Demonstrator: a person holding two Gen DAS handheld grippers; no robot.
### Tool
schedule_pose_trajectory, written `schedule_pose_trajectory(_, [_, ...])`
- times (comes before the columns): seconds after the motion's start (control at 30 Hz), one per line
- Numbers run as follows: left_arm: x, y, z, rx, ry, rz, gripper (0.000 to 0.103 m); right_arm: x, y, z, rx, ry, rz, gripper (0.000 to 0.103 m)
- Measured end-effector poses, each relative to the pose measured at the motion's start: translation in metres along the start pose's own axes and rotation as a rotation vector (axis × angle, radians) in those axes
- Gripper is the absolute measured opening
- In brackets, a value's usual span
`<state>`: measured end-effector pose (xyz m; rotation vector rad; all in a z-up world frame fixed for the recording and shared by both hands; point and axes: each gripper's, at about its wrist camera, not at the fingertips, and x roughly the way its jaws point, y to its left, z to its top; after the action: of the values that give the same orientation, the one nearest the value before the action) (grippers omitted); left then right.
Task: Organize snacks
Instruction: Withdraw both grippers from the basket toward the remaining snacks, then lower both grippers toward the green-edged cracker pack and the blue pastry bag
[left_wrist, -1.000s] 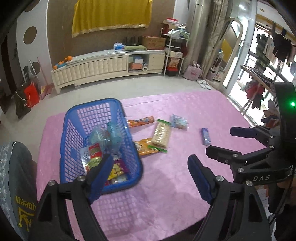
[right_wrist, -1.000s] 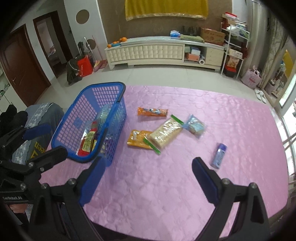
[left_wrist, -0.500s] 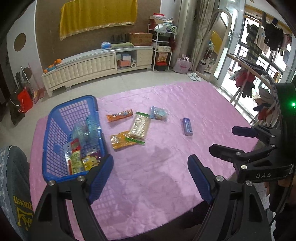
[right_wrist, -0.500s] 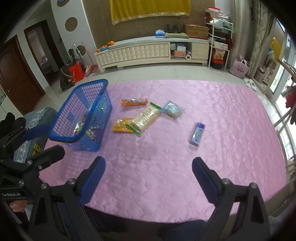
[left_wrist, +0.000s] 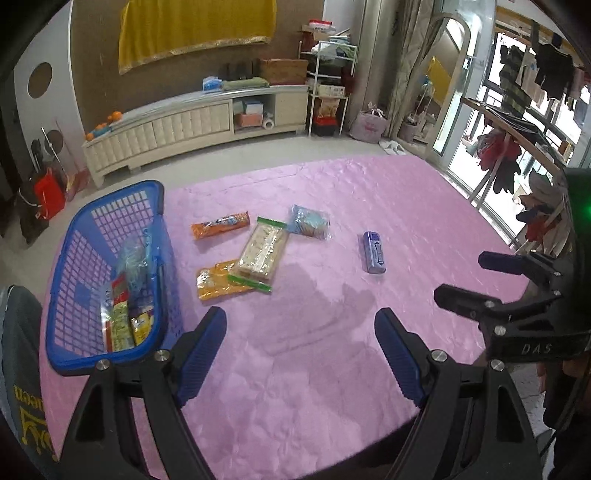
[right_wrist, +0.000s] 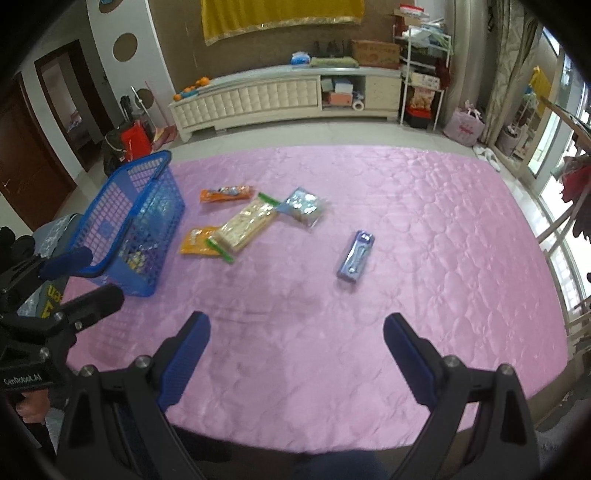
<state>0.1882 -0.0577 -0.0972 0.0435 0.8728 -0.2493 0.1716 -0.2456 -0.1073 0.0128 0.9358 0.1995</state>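
Note:
A blue basket (left_wrist: 155, 199) (right_wrist: 110, 206) stands at the left of the pink table and holds several snack packs. On the cloth lie an orange bar (left_wrist: 219, 225) (right_wrist: 227, 193), a cracker pack (left_wrist: 263, 249) (right_wrist: 247, 226), an orange pouch (left_wrist: 216, 282) (right_wrist: 195, 240), a clear blue bag (left_wrist: 308, 221) (right_wrist: 303, 206) and a small blue pack (left_wrist: 373, 252) (right_wrist: 355, 255). My left gripper (left_wrist: 301, 350) is open and empty above the near table. My right gripper (right_wrist: 295, 354) is open and empty, also shown at the right of the left wrist view (left_wrist: 491, 275).
The pink quilted table cloth (left_wrist: 332, 369) (right_wrist: 424, 221) ends close below both grippers. A white cabinet (right_wrist: 280, 96) stands against the far wall. A clothes rack (left_wrist: 517, 140) stands at the right by the window.
Both grippers have pulled back and up from the table; the basket and snacks now look smaller and farther. The left gripper has swung right, away from the basket. Both stay open.

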Motion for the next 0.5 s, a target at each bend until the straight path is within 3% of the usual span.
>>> schedule_pose_trajectory(0.13, [0.026,-0.004,-0.004,0.031,0.014,0.031,0.081,0.021,-0.007,-0.001,-0.020,-0.013,-0.011,0.097])
schedule_pose_trajectory(0.5, [0.096,0.012,0.005,0.003,0.018,0.100,0.081,0.088,-0.011,0.009,-0.080,0.001,-0.015,0.097])
